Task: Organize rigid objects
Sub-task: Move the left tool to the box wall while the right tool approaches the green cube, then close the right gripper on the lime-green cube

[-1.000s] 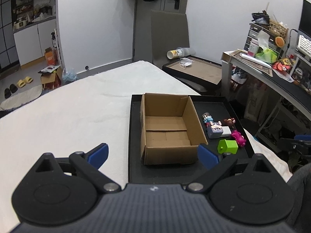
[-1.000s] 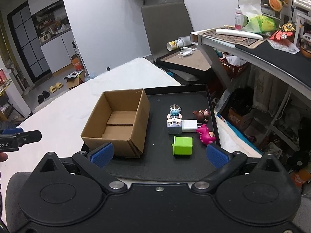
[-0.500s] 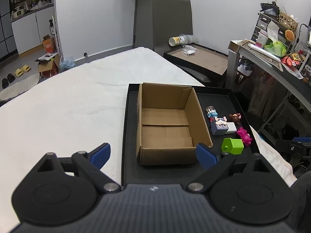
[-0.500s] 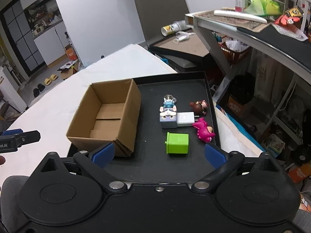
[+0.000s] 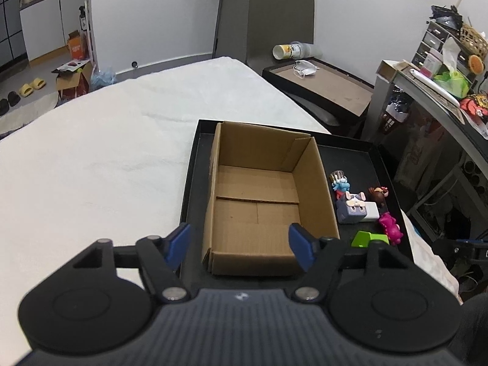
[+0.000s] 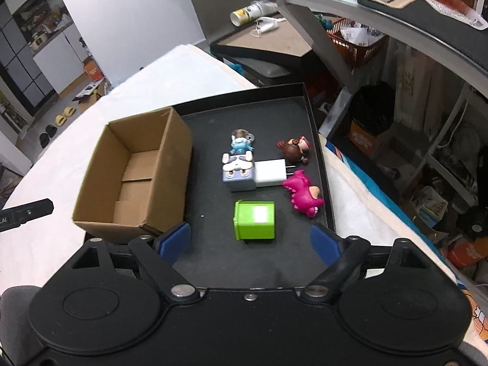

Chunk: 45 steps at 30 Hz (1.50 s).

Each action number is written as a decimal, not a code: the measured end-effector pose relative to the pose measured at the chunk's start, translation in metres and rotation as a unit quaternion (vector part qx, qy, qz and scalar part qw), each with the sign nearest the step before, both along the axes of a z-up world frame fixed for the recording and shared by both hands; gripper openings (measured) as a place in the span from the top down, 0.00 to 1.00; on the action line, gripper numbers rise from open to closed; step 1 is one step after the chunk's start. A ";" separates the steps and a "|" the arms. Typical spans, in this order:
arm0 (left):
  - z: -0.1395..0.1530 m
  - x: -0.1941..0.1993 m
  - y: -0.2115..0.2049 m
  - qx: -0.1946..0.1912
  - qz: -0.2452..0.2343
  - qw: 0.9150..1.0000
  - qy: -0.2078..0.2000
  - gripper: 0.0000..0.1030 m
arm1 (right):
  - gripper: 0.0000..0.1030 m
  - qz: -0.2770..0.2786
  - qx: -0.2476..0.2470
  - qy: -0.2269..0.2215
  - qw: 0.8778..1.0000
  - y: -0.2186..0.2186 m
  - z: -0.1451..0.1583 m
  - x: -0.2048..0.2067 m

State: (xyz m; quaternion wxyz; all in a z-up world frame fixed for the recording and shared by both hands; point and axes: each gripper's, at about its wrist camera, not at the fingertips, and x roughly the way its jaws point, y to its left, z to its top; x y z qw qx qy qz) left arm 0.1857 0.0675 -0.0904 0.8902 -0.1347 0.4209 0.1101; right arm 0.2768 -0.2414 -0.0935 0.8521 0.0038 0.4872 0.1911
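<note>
An empty open cardboard box (image 5: 262,201) (image 6: 134,174) stands on the left of a black tray (image 5: 375,164) (image 6: 274,113). To its right lie a green block (image 6: 254,219) (image 5: 366,238), a white charger (image 6: 271,172), a grey cube toy (image 6: 238,174) (image 5: 352,209), a blue figure (image 6: 240,144), a brown-haired doll (image 6: 295,147) and a pink dinosaur (image 6: 305,196) (image 5: 389,227). My left gripper (image 5: 239,245) is open and empty in front of the box's near wall. My right gripper (image 6: 250,241) is open and empty just in front of the green block.
The tray sits on a white-covered table (image 5: 106,152) near its right edge. Beyond it stand a grey chair (image 5: 280,15), a second flat tray (image 5: 329,88) with a lying cup, and a cluttered desk (image 6: 381,9) at the right.
Both grippers have moved forward and lower toward the tray. The box and the toys look larger. Both sets of jaws stay open.
</note>
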 end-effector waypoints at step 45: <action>-0.072 0.033 0.040 -0.053 0.041 0.996 0.053 0.90 | 0.52 -0.036 -0.029 0.106 0.993 0.034 -0.095 0.069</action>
